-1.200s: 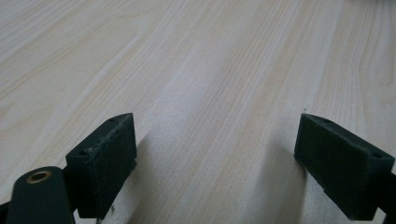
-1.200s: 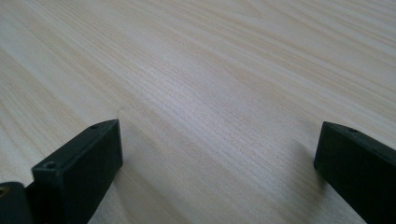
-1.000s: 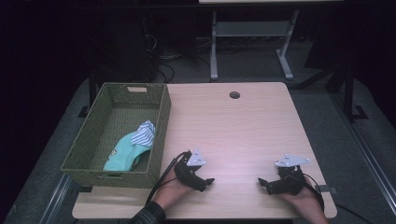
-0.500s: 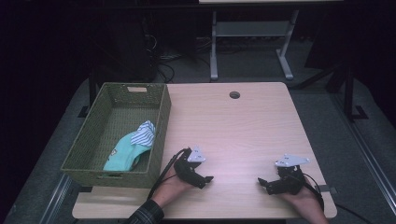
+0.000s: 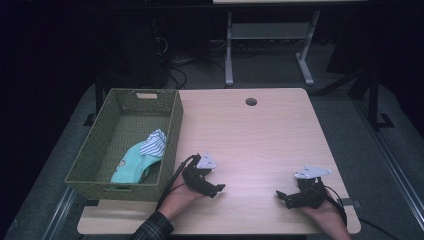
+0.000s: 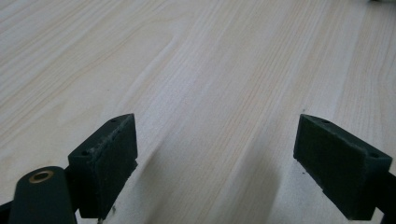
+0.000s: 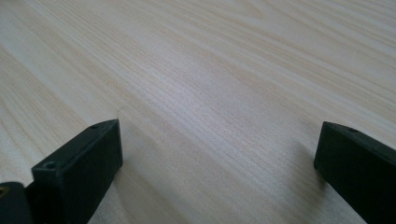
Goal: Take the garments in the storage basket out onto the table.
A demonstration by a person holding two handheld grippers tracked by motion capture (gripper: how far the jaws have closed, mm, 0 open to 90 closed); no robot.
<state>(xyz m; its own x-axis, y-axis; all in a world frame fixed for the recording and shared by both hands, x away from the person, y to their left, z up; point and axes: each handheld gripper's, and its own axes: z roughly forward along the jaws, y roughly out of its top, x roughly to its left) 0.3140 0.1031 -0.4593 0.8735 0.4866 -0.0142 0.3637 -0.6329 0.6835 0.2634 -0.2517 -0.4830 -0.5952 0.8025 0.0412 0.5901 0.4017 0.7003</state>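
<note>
While both grippers rest spread and empty on the near table, nothing's grabbed yet; left gripper should reach left into the basket for the teal cloth; right gripper idle.

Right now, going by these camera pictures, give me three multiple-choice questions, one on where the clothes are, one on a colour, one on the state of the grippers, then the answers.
1. Where do the clothes lie?
A. On the table
B. In the basket
C. On the floor

2. What colour is the basket?
A. Green
B. Red
C. White

3. How do both grippers stand?
A. Shut on cloth
B. Shut on nothing
C. Open, holding nothing

Answers: 1 B, the teal and striped cloth sits inside the woven walls. 2 A, its weave is olive green. 3 C, the left gripper and right gripper show fingers wide apart over bare table.
</note>
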